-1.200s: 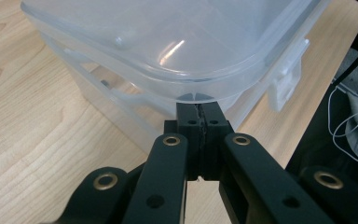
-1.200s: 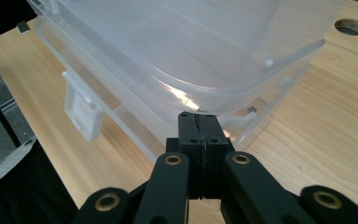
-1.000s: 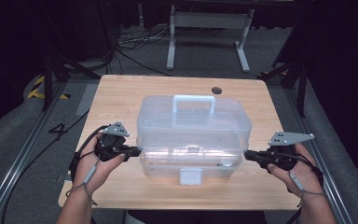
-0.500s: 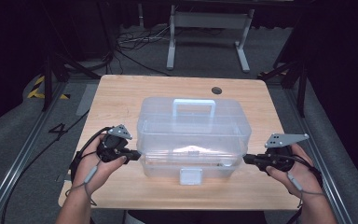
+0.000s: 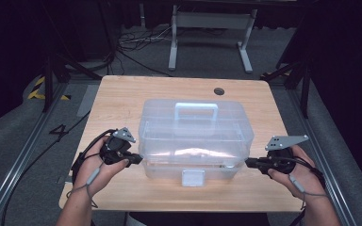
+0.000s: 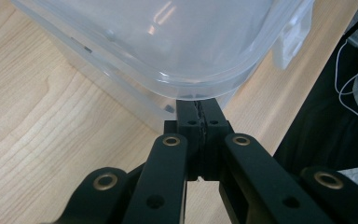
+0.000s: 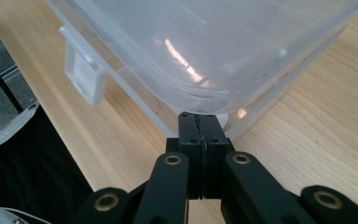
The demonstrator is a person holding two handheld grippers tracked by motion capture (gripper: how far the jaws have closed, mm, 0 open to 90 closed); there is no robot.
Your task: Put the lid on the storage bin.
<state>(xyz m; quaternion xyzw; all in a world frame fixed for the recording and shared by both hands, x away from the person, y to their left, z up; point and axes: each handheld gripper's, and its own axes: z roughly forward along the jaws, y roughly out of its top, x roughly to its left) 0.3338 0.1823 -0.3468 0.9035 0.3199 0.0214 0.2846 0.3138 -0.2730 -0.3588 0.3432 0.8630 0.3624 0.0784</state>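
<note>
Clear plastic box (image 6: 168, 42): cropped by top edge in left gripper view; likewise in right gripper view, far end out of frame. Contents: indistinct behind glare and cloudy walls. Left gripper (image 6: 198, 109) and right gripper (image 7: 199, 122): jaw tips tucked under lid rim, contact with box undeterminable. Front latch (image 5: 193, 177): detail too small in high view. Forearms: cut by bottom edge.

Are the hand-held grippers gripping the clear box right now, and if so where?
Nothing is held. Both the left hand-held gripper and right hand-held gripper are shut, tips under the clear box lid's end corners.
</note>
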